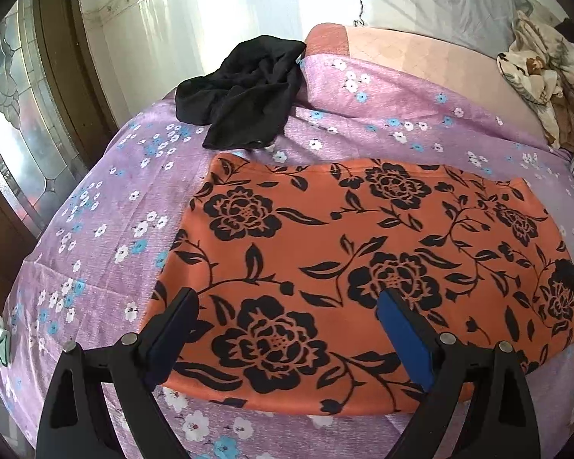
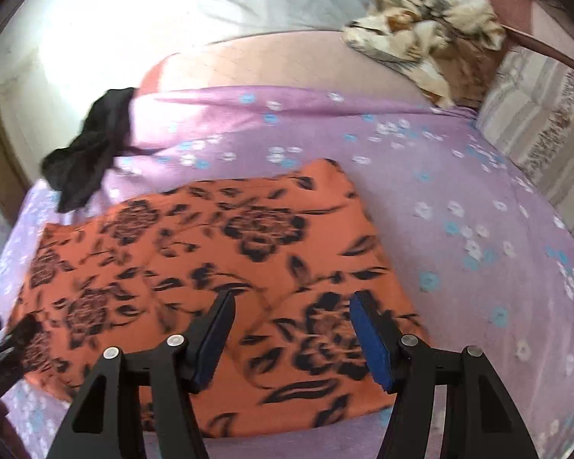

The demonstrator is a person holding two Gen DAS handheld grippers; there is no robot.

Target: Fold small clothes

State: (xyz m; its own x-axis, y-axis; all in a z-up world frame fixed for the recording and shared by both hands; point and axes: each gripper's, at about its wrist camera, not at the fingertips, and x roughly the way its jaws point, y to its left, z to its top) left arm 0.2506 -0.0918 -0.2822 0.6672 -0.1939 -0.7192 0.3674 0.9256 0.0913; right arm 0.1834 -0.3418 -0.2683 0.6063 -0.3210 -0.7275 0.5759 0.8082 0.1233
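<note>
Nearest the lens in each wrist view are the black arms and blue-padded fingers of a hand-held gripper. On the left, the left hand-held gripper (image 1: 289,300) hangs with its jaws spread wide over the near edge of the orange garment (image 1: 363,267), nothing pinched between the pads. That garment, a thin, smooth cloth printed with black roses and leafy stems, lies flat and roughly rectangular on the bed, its edges neat and its surface almost free of creases. Under it stretches a lilac bedsheet (image 1: 95,267) with a faint woven grain and small white and blue blossoms. Beyond the orange cloth's far left corner sits a crumpled black garment (image 1: 245,91), soft and matte, bunched in folds. Further right, the right hand-held gripper (image 2: 291,298) is likewise parted above the orange garment's near right part, gripping nothing. At the far right, a rumpled cream-and-brown patterned cloth (image 2: 424,34) is heaped beside a striped pillow (image 2: 535,134).
</note>
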